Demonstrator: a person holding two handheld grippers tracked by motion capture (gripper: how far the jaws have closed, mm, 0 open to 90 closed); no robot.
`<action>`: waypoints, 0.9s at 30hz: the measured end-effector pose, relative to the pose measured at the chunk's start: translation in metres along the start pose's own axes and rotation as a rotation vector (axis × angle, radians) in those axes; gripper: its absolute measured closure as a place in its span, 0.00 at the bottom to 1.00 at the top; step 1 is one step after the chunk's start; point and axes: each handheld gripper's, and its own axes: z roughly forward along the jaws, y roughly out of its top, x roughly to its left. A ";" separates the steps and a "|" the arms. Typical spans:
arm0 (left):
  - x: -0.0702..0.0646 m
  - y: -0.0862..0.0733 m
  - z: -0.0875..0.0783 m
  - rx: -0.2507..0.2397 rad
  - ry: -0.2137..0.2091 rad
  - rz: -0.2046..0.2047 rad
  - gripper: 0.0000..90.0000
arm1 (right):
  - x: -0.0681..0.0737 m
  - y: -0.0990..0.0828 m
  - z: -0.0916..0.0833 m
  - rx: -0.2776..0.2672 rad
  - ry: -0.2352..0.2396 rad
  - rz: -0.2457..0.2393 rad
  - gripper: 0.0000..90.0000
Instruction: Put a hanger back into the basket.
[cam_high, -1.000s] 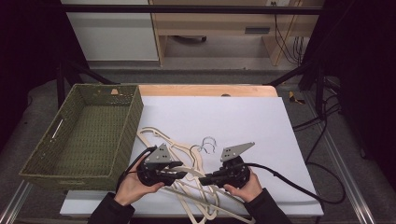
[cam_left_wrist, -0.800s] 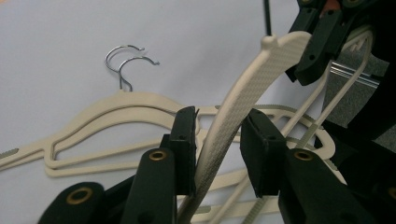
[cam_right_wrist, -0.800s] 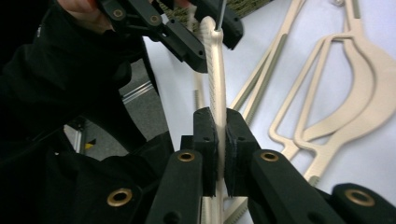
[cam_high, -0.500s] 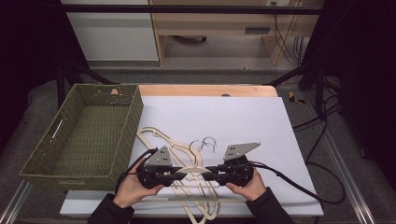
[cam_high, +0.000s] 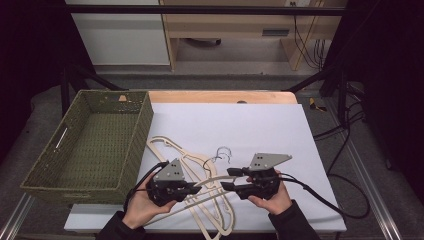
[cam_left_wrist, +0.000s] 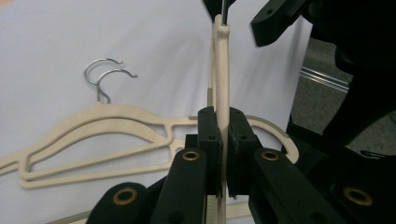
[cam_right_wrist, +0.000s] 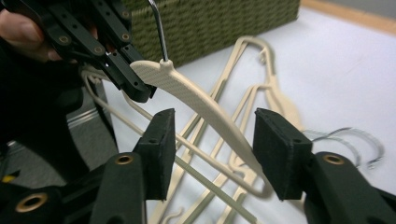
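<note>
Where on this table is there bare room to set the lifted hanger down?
The white sheet is bare beyond the hanger hooks, up to the wooden edge, and along its right side. The green basket looks empty. It is crowded near both grippers, where cream hangers overlap.

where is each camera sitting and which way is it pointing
High view: fixed above the person's side, looking forward and down on the table; both hands, left gripper and right gripper show.
Left gripper view: rides the left gripper, looking along its jaws shut on the lifted hanger.
Right gripper view: rides the right gripper, jaws just opened around that hanger, facing the basket; the left hand shows.
Shared: the lifted hanger; hangers on the table.
</note>
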 end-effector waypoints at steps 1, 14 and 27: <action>0.001 0.000 -0.002 -0.008 0.014 -0.008 0.96 | -0.001 0.000 -0.006 -0.030 -0.019 -0.004 0.47; 0.012 -0.001 -0.031 -0.141 0.165 -0.070 0.96 | -0.027 -0.011 -0.037 -0.146 -0.223 0.094 0.15; 0.025 0.011 -0.087 -0.254 0.250 -0.079 0.96 | -0.039 -0.019 -0.057 -0.184 -0.310 0.127 0.10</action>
